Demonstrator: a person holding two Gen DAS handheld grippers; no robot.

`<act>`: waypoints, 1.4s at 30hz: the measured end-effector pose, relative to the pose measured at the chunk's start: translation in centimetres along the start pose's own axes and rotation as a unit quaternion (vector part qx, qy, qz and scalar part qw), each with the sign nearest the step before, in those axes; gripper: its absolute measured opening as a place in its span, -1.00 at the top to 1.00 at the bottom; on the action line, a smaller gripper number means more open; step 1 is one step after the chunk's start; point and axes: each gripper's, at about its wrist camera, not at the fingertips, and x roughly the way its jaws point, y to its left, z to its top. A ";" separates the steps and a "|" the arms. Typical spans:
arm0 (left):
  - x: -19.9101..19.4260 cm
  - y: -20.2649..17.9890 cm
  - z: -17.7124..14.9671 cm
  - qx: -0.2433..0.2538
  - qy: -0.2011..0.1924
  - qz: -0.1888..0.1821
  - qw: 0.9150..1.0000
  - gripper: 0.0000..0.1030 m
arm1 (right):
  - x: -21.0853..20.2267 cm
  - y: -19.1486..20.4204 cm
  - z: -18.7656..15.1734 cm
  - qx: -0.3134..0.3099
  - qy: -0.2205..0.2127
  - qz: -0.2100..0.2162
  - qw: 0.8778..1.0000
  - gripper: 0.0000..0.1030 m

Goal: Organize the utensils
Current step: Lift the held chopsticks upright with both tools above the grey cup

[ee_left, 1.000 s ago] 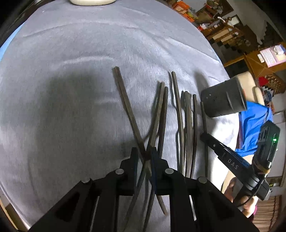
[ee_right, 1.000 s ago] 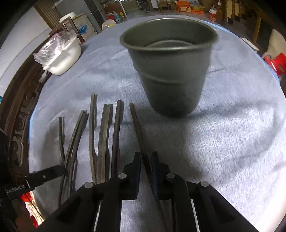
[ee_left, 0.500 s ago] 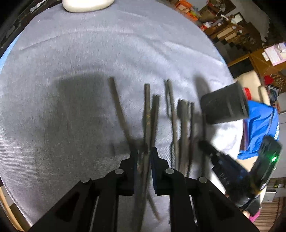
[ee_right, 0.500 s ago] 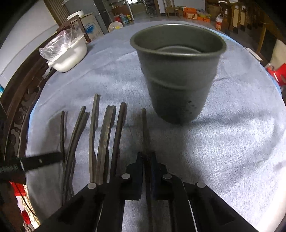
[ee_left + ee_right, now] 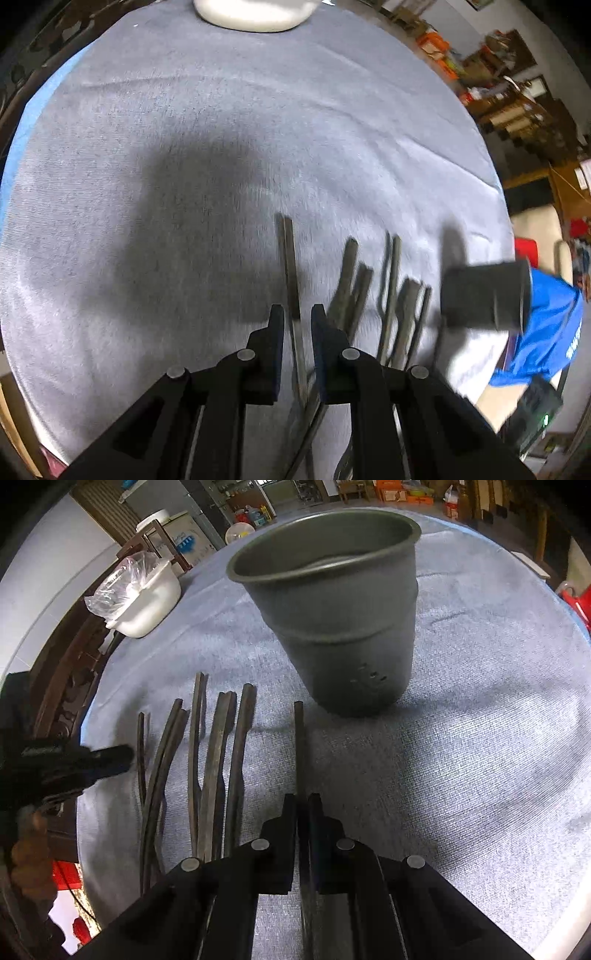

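Note:
In the left wrist view my left gripper (image 5: 297, 312) is shut on a long dark utensil (image 5: 290, 266), which stays sharp while everything else blurs. Several more dark utensils (image 5: 395, 295) lie in a row to its right. The dark grey metal cup (image 5: 484, 295) stands beyond them. The right wrist view shows my right gripper (image 5: 303, 799) shut on the handle of the rightmost utensil (image 5: 300, 746), which points at the cup (image 5: 332, 627) just ahead. The remaining utensils (image 5: 214, 757) lie to the left. There my left gripper (image 5: 110, 757) reaches in from the left edge.
A grey cloth (image 5: 461, 738) covers the round table. A white bowl with a plastic bag (image 5: 144, 598) sits at the far left rim and shows as a white bowl (image 5: 255, 14) at the top of the left wrist view. Blue fabric (image 5: 546, 325) hangs past the right edge.
My left gripper has swung left with one utensil, pulling it away from those it crossed. My right gripper has closed on the rightmost utensil's handle.

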 end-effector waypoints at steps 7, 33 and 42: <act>2.0 -0.8 0.9 -0.006 0.001 0.020 1.000 0.74 | -0.2 -0.2 -0.3 -0.008 -0.003 0.014 1.000 0.86; -11.1 -4.9 -5.7 0.093 -0.154 -0.009 0.984 0.90 | -4.7 1.0 -0.8 -0.078 -0.043 0.052 0.995 0.63; -9.5 -2.6 -3.9 0.069 -0.113 0.012 0.991 0.90 | -2.9 1.7 0.6 -0.080 -0.042 -0.009 0.996 0.27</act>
